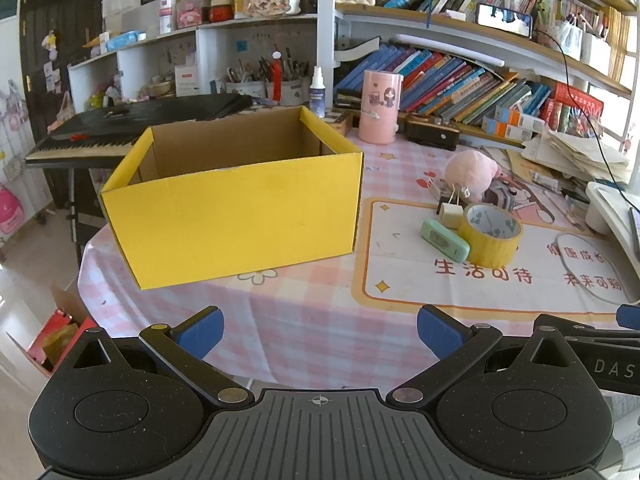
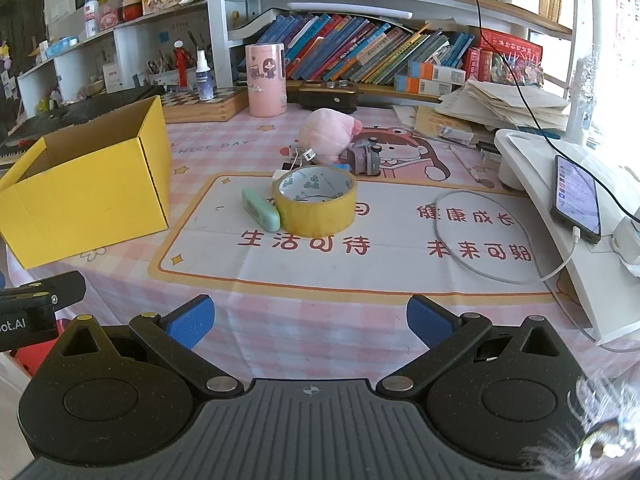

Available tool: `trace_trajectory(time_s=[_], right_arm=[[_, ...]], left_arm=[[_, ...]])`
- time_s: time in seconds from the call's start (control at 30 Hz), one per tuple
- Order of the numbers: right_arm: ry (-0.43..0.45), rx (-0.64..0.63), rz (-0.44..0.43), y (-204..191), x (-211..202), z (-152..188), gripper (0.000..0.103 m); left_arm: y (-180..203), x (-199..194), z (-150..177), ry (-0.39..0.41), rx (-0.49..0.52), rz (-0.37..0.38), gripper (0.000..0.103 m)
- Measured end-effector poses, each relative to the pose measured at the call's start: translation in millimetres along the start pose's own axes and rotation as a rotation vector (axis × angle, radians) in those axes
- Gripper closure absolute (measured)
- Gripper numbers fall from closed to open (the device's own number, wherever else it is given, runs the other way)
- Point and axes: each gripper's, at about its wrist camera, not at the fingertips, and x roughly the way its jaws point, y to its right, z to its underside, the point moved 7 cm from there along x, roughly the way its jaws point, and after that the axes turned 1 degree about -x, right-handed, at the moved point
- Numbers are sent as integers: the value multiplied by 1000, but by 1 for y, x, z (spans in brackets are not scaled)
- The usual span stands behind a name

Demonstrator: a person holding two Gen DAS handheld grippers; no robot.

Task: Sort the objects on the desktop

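An open yellow cardboard box (image 1: 236, 216) stands on the left of the table; it also shows in the right wrist view (image 2: 84, 196). Right of it lie a yellow tape roll (image 1: 491, 233) (image 2: 315, 205), a mint green case (image 1: 444, 239) (image 2: 261, 209), a pink plush toy (image 1: 472, 170) (image 2: 330, 134), binder clips (image 1: 454, 200) and a small purple toy (image 2: 366, 159). My left gripper (image 1: 319, 336) is open and empty near the table's front edge, facing the box. My right gripper (image 2: 311, 322) is open and empty, facing the tape roll.
A pink cylinder (image 1: 379, 107) stands at the back before rows of books. A white stand (image 2: 560, 216) with a phone (image 2: 576, 198) and cable (image 2: 480, 236) is on the right. A keyboard (image 1: 120, 128) is behind the box. The table's left edge drops off.
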Motion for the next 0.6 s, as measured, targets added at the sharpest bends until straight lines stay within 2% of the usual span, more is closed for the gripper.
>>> trace_trajectory(time_s=[0.6], right_arm=[[-6, -3, -18, 13, 12, -13, 0]], left_arm=[[20, 13, -7, -7, 25, 23, 0]])
